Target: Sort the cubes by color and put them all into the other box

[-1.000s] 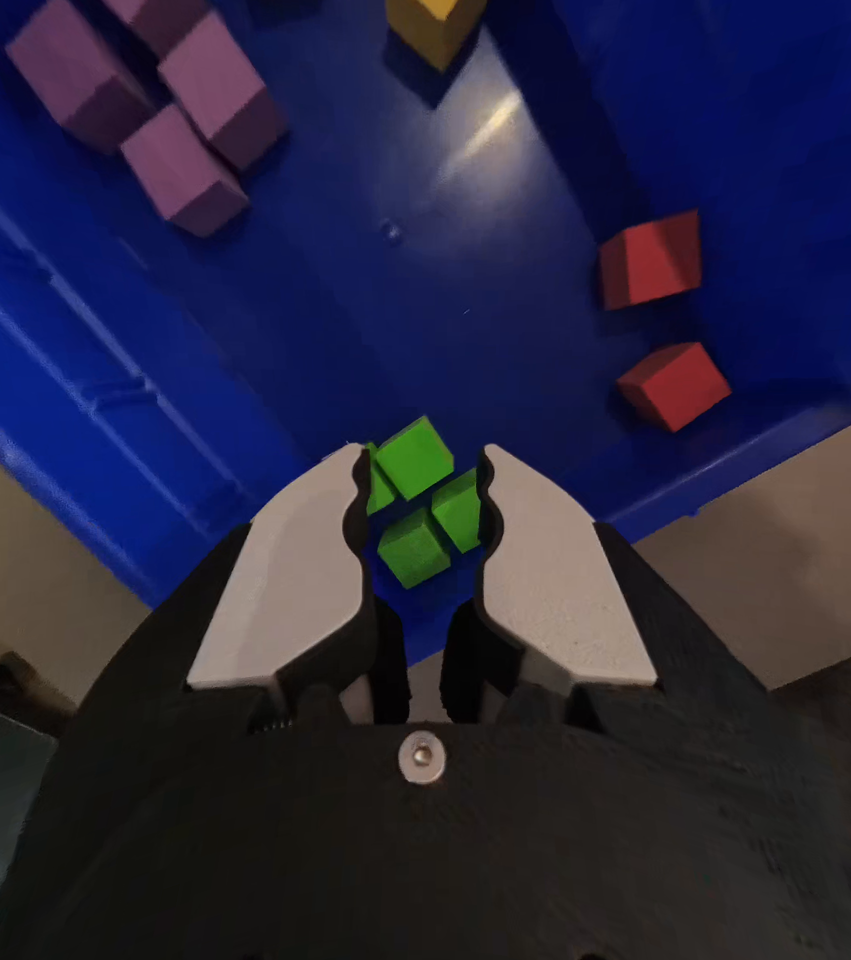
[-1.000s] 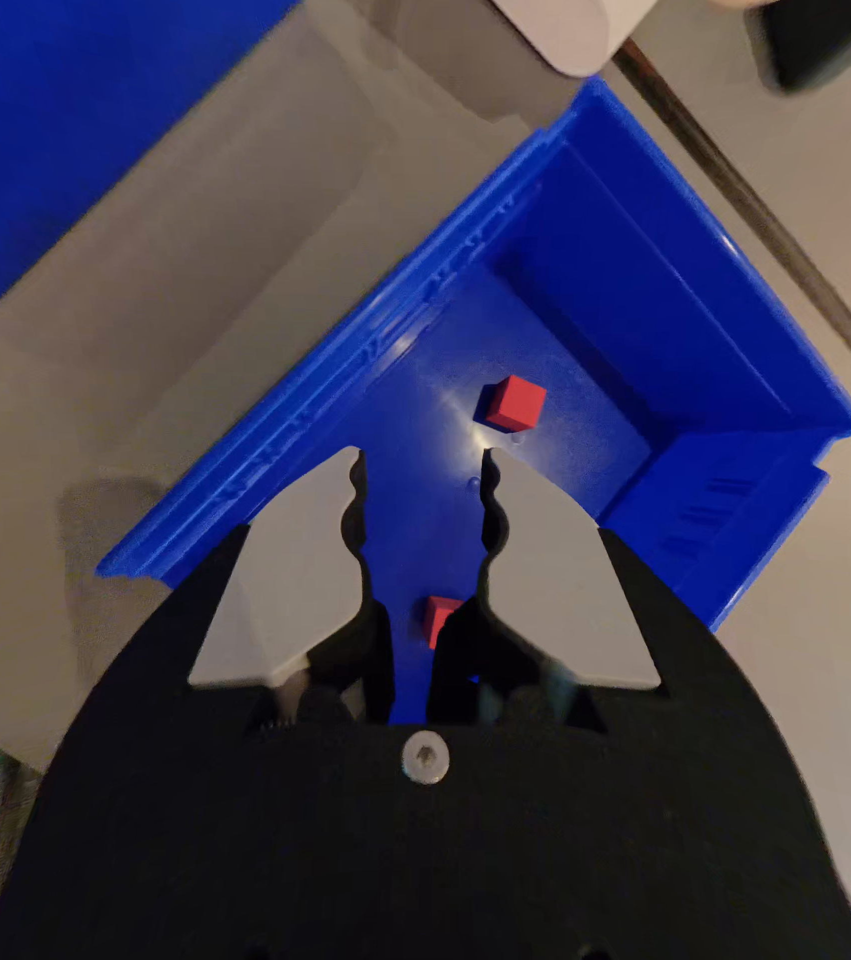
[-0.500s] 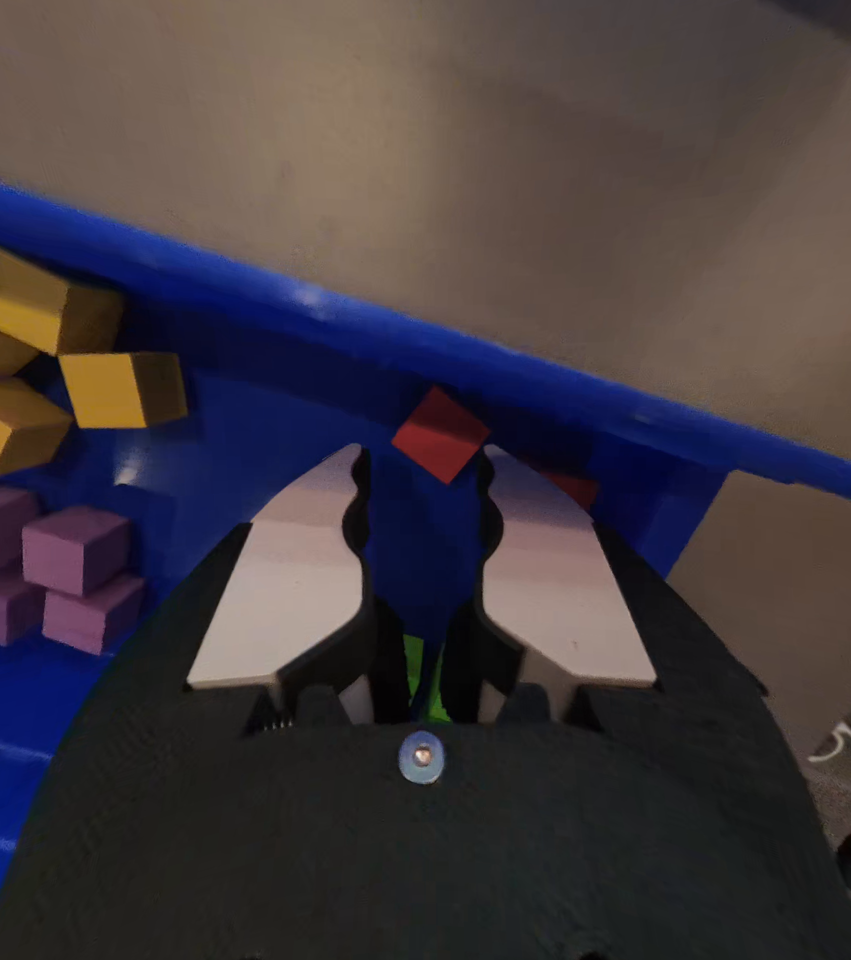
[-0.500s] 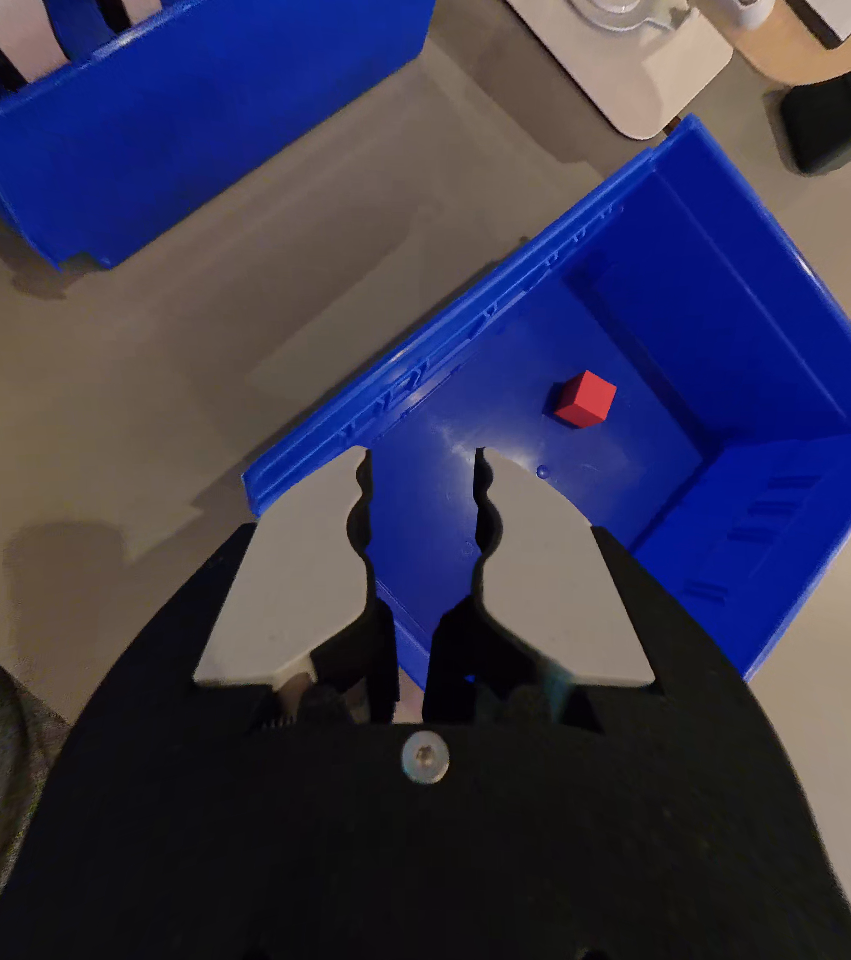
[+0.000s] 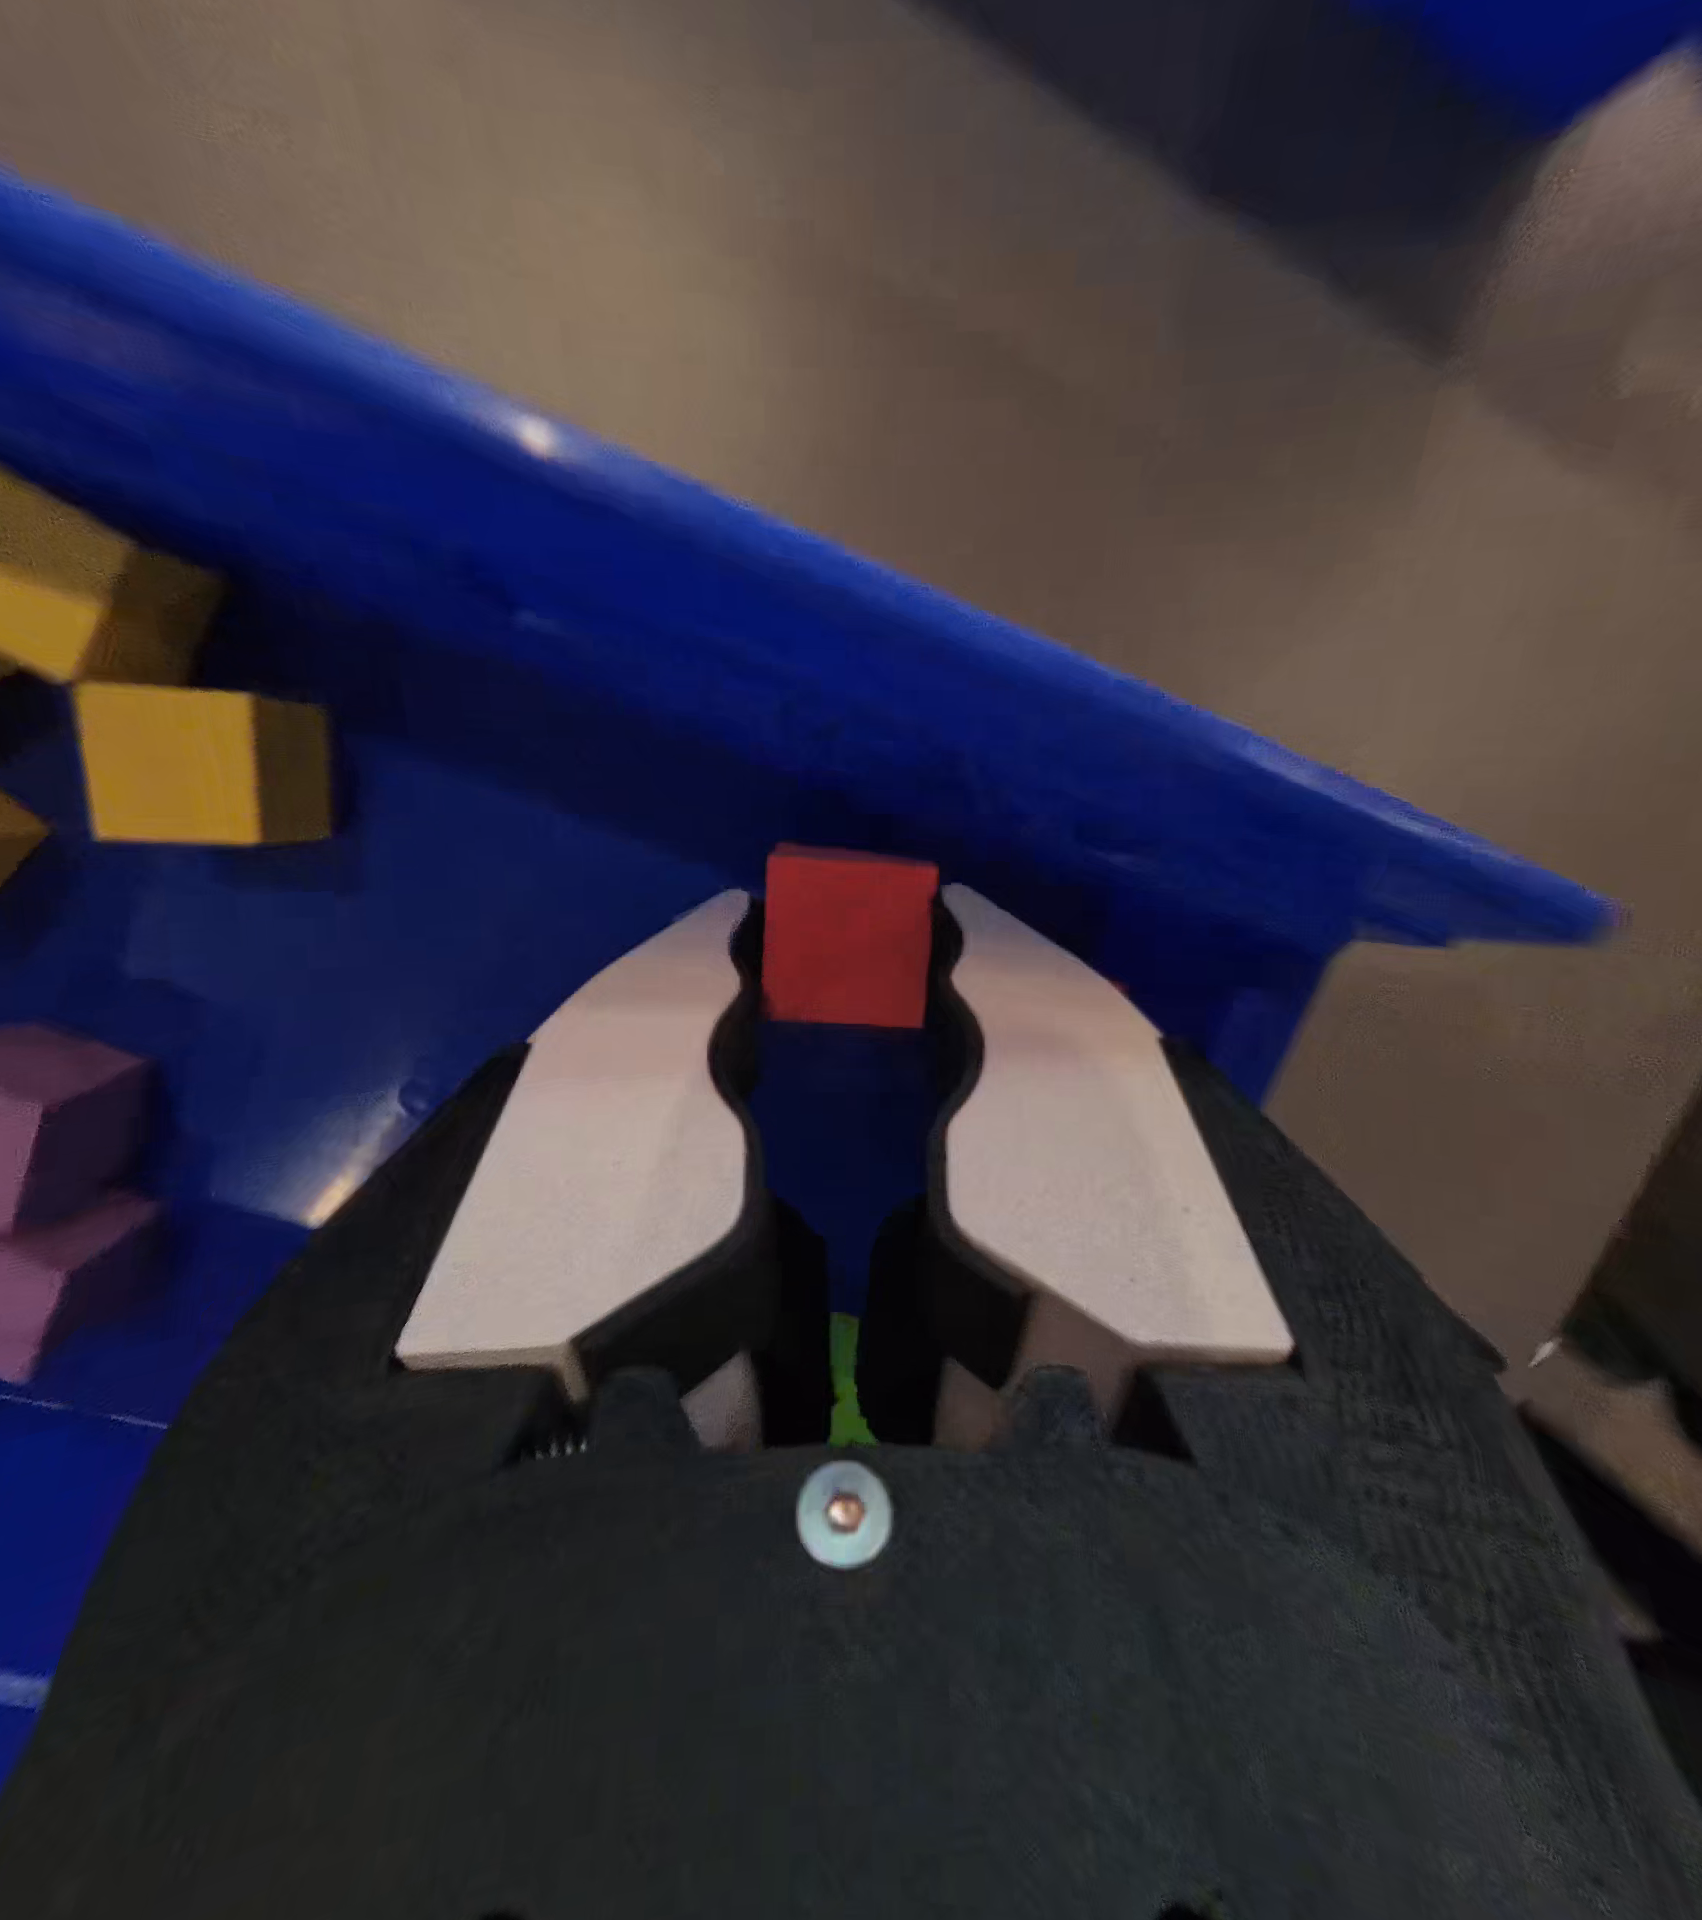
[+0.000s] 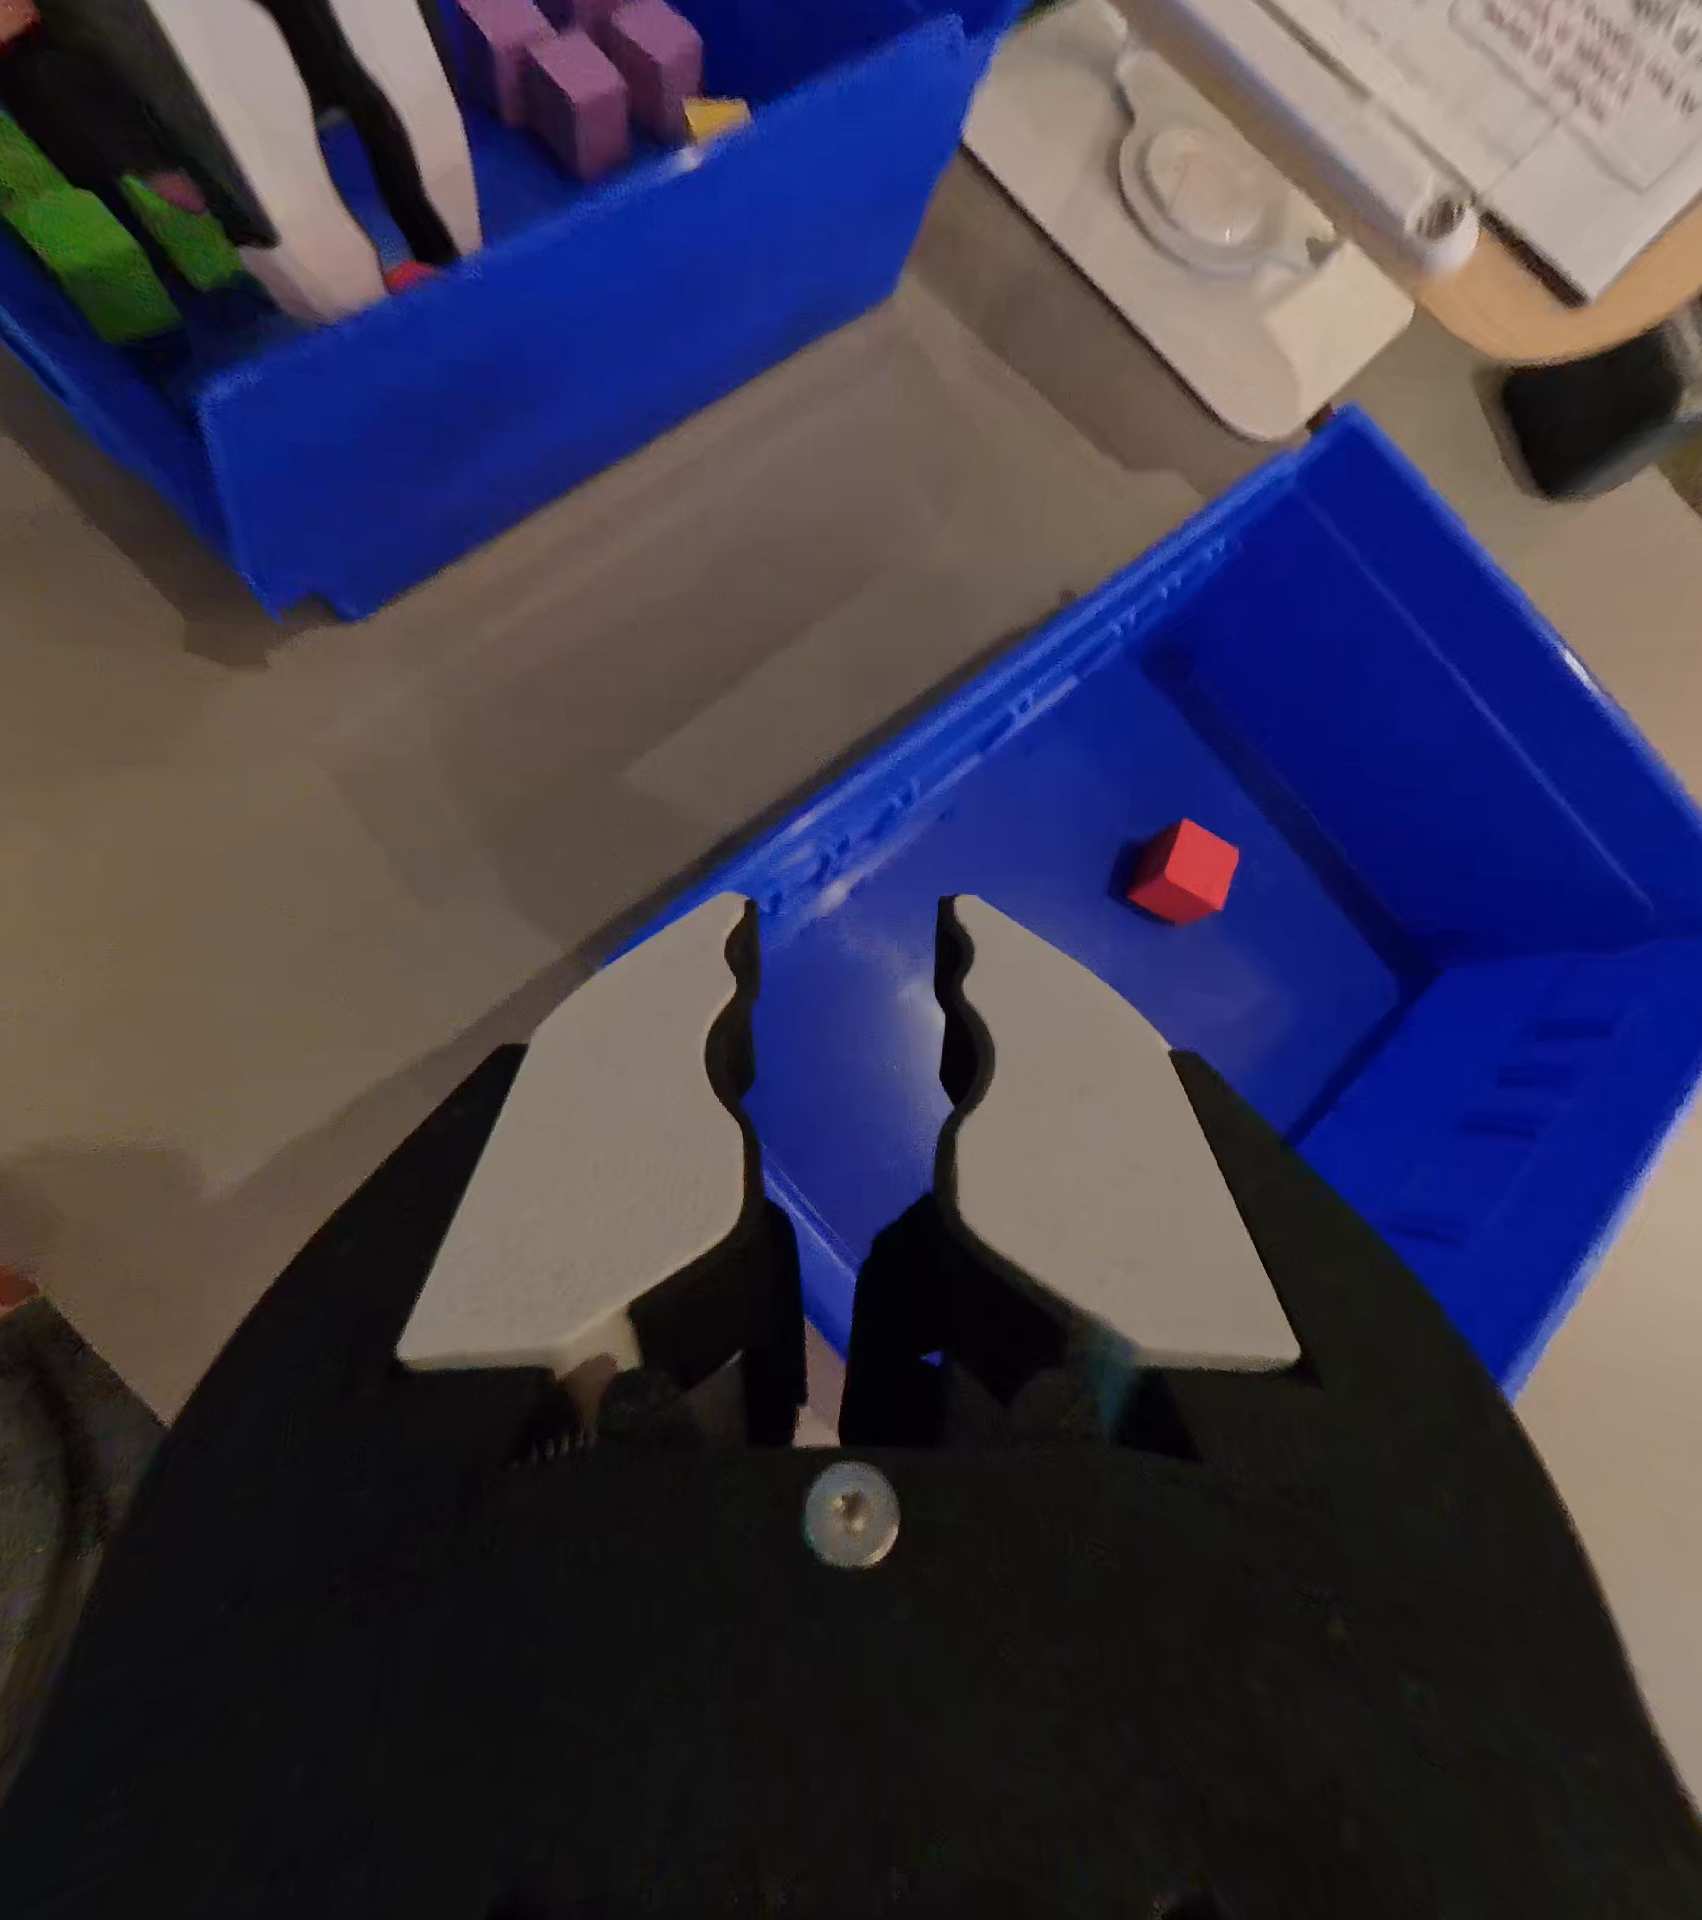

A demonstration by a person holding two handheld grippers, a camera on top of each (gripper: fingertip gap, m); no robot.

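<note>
The left gripper (image 5: 848,909) sits inside the near blue bin (image 5: 618,623), its fingers clamped on a red cube (image 5: 847,940), with yellow cubes (image 5: 192,764) and purple cubes (image 5: 5,1122) just off to its left. The right gripper (image 6: 847,914) hangs over the other blue bin (image 6: 1429,790), fingers apart and empty, a second red cube (image 6: 1182,871) lying on that bin's floor ahead of it.

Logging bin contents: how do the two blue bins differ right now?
The far bin holds many cubes, purple, green and yellow; the near bin shows one red cube. The left gripper reaches into the far bin, a red cube between its jaws; the right gripper hovers open over the near one. Both are blue plastic.
</note>
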